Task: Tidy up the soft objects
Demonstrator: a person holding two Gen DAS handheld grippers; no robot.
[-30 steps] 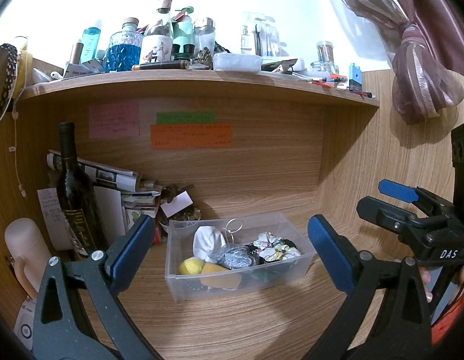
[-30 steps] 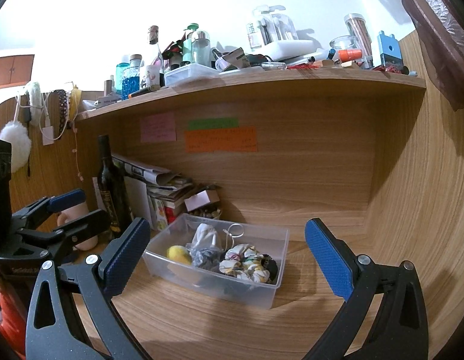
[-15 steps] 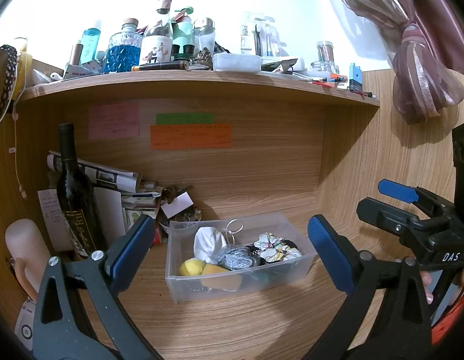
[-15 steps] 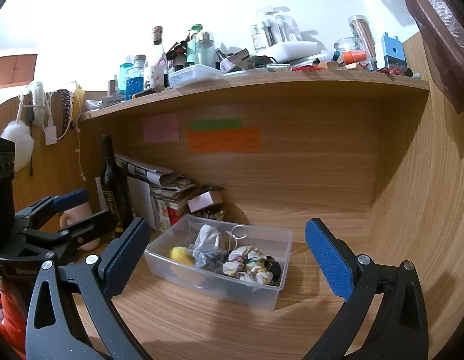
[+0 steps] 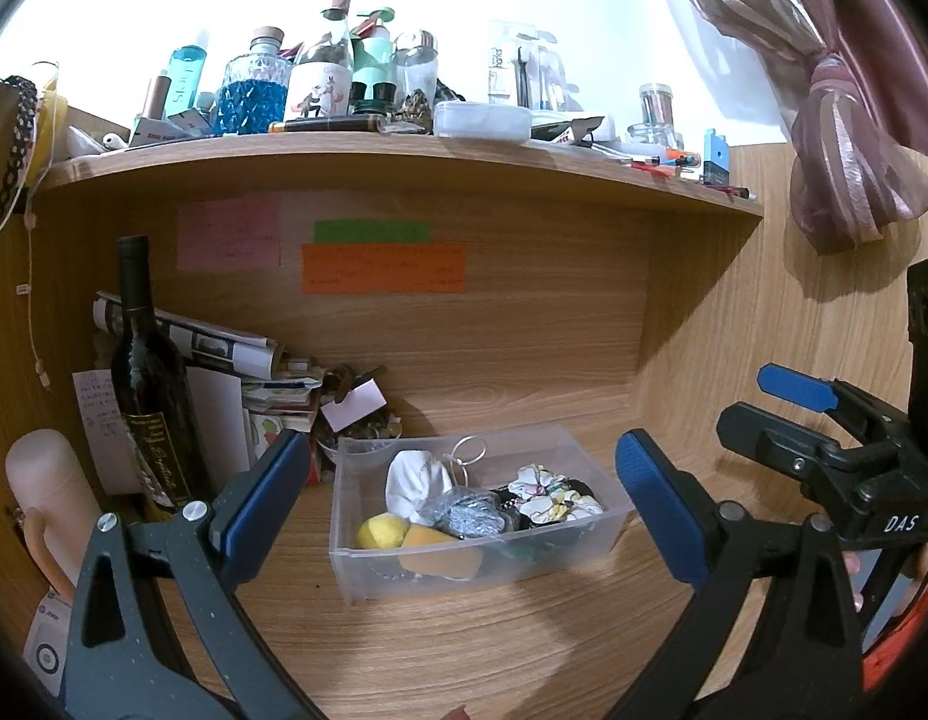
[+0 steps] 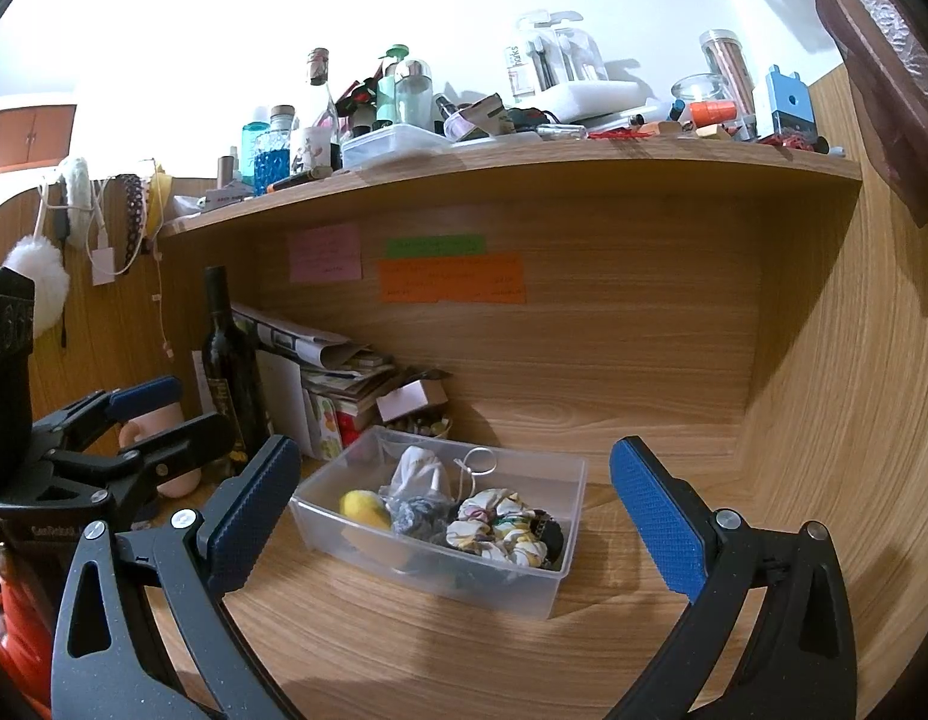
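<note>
A clear plastic bin [image 5: 464, 576] [image 6: 560, 474] sits on the wooden desk under the shelf. It holds soft items: a yellow ball [image 5: 381, 531] [image 6: 363, 507], a yellow sponge [image 5: 440, 549], a white cloth pouch [image 5: 417, 480] [image 6: 417, 471], a grey mesh bundle [image 5: 467, 516] [image 6: 417, 513] and floral scrunchies [image 5: 551, 495] [image 6: 501, 527]. My left gripper [image 5: 464, 501] is open and empty, held back from the bin. My right gripper [image 6: 455, 510] is open and empty, also short of the bin. Each gripper shows in the other's view [image 5: 824, 420] [image 6: 134, 420].
A dark wine bottle [image 5: 149, 378] [image 6: 230, 372], stacked papers [image 5: 224, 348] and a small bowl [image 5: 359, 438] stand left of the bin. A beige mug [image 5: 50, 492] is at far left. The shelf above [image 5: 404, 150] is crowded with bottles. A curtain [image 5: 842, 120] hangs at right.
Both grippers stay open. The views shift only slightly; the right wrist view has edged a little closer to the bin.
</note>
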